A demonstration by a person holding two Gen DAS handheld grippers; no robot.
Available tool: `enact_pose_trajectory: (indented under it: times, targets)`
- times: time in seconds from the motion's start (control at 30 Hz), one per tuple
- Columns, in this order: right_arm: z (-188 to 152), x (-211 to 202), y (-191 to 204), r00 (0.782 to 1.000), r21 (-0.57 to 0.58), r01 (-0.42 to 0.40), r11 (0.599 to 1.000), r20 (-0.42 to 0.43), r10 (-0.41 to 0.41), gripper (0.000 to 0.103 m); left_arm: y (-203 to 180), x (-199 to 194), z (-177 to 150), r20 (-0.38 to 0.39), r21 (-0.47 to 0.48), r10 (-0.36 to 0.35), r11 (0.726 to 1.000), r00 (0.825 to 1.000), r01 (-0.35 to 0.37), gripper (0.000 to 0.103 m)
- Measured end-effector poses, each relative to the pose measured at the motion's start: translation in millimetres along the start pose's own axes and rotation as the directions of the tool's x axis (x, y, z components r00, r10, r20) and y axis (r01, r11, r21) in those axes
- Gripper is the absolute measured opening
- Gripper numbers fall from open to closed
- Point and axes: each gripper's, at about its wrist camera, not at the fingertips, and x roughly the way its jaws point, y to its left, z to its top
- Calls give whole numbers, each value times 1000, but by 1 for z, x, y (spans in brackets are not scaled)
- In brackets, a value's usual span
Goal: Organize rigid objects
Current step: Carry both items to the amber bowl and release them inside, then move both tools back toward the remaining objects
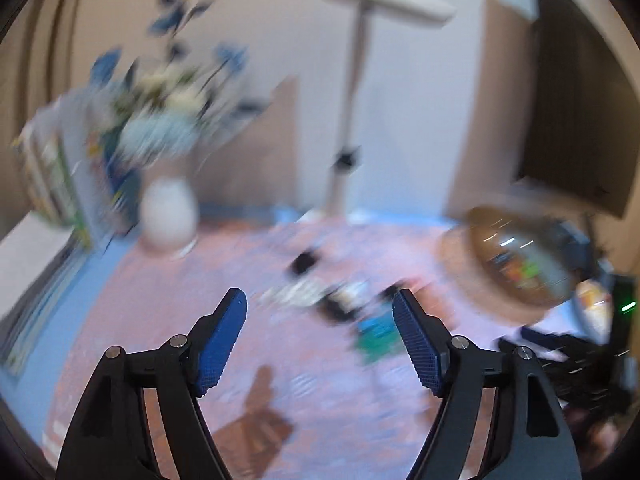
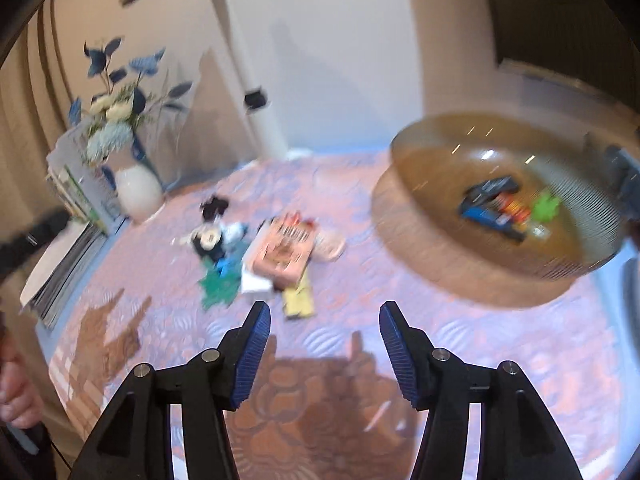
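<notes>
A heap of small items lies mid-table on the patterned cloth: a pink-orange flat pack (image 2: 285, 248), a yellow piece (image 2: 298, 300), a green piece (image 2: 218, 286) and a black-and-white toy (image 2: 210, 236). In the blurred left wrist view the same heap (image 1: 340, 300) sits just beyond the fingertips. A brown glass bowl (image 2: 424, 160) on a round mat at the right holds several colourful items (image 2: 500, 206). My left gripper (image 1: 320, 308) is open and empty. My right gripper (image 2: 325, 320) is open and empty, short of the yellow piece.
A white vase (image 2: 138, 192) with blue and white flowers stands at the back left beside a stack of books (image 2: 68, 240). A white lamp pole (image 1: 348, 120) rises at the back. A hand (image 2: 16, 396) shows at the left edge.
</notes>
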Motion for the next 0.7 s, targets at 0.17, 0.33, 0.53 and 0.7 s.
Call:
enact_pose_trajectory:
  times: [0.17,0.33,0.53,0.7]
  targets:
    - [-15,29,4,998,-17,18,1000,-59,-19,55,23,63,-48,-131,-40,12,999,991,-18,74]
    - [-16,38,10,996,-55,54,997,-74,-58,68,21,84,-56,-188,-36,-15,999,982,9,74]
    - [-18,36,12,995,-81,71,994,-69,-77,81,26,84,-55,-185,-70,-40,997,982,28,74]
    - [-17,37,8,995,-60,64,996,-75,-69,82,27,82,-56,-185,-76,-47,997,982,34,74]
